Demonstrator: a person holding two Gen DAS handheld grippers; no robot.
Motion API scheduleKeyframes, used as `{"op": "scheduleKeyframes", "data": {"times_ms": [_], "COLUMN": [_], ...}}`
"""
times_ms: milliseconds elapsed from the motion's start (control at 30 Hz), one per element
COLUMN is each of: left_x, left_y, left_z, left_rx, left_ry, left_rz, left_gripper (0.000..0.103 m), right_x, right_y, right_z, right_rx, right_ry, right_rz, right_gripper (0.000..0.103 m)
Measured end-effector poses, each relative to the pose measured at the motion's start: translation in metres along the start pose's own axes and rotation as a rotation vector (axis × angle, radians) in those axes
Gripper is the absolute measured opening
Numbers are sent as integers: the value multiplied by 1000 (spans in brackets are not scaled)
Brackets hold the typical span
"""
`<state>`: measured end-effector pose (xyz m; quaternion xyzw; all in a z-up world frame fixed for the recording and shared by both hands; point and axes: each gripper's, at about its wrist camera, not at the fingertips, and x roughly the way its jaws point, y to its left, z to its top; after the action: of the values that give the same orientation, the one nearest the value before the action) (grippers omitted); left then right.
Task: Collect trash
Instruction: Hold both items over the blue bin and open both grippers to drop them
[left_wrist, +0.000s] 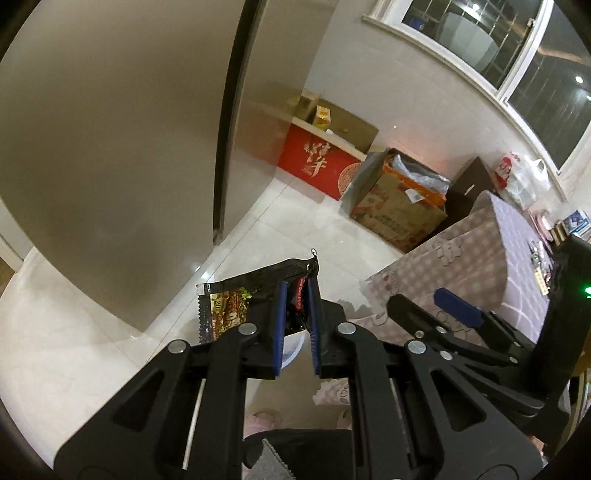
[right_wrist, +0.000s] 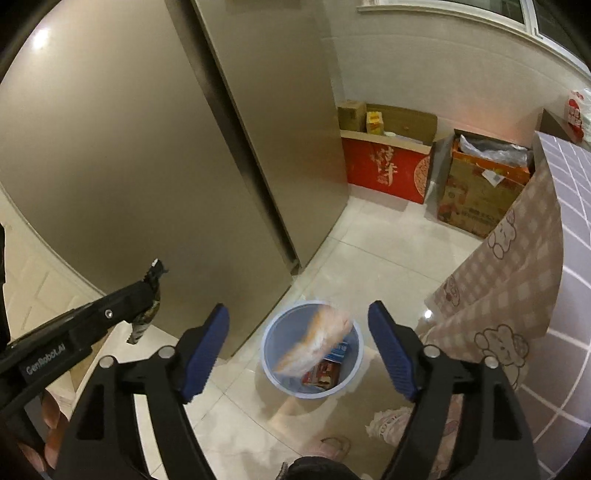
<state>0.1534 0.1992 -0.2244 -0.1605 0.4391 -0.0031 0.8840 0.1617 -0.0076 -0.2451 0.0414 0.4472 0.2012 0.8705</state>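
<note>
Trash in two places. Left gripper (left_wrist: 297, 295) has its blue pads pressed together on a dark snack wrapper (left_wrist: 240, 299), crinkled foil with a printed food picture and a red patch showing between the pads; the wrapper sticks out to the left and upward, held in the air over the pale tiled floor (left_wrist: 92, 350). From the right wrist view the same left gripper (right_wrist: 149, 295) enters at lower left, wrapper (right_wrist: 147, 314) seen edge-on and dangling from the tip, in front of the tall beige fridge (right_wrist: 129, 147). Right gripper (right_wrist: 299, 339) is spread wide, nothing between its blue pads (right_wrist: 207, 343). Directly below the gap stands a translucent blue wastebasket (right_wrist: 269, 354) on the floor, close to the fridge corner. An orange-and-white packet (right_wrist: 314, 339), motion-blurred, is at the basket's mouth, apart from both pads; cannot tell if it touches the rim. Other packaging, red and blue, lies in the bottom of the basket (right_wrist: 327, 365). To the right, a table edge draped in a checked cloth with bear prints (right_wrist: 517, 258). Against the far wall, a red box with gold lettering (right_wrist: 384, 170) and, just beside it, an open printed carton (right_wrist: 476, 192) holding a plastic bag. Pink slippers show at the lower edge (left_wrist: 260, 421).
</note>
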Motion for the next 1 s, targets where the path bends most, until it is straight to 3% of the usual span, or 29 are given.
{"op": "scheduleKeyframes", "data": {"times_ms": [533, 867, 967, 1000], "left_x": [34, 41, 44, 43], "left_y": [-15, -25, -23, -22], "left_z": [4, 20, 22, 23], "left_rx": [33, 35, 10, -4], "left_ry": [63, 45, 45, 39], "left_rz": [-25, -31, -11, -2], "left_gripper": [12, 13, 23, 48], "right_x": [-28, -48, -48, -49], "right_y": [-17, -27, -29, -30], "right_z": [0, 1, 3, 3], "right_rx": [-11, -5, 4, 4], "right_ry": [-109, -209, -211, -212], "right_rz": [-73, -101, -104, -106], "right_gripper": [82, 83, 83, 83]}}
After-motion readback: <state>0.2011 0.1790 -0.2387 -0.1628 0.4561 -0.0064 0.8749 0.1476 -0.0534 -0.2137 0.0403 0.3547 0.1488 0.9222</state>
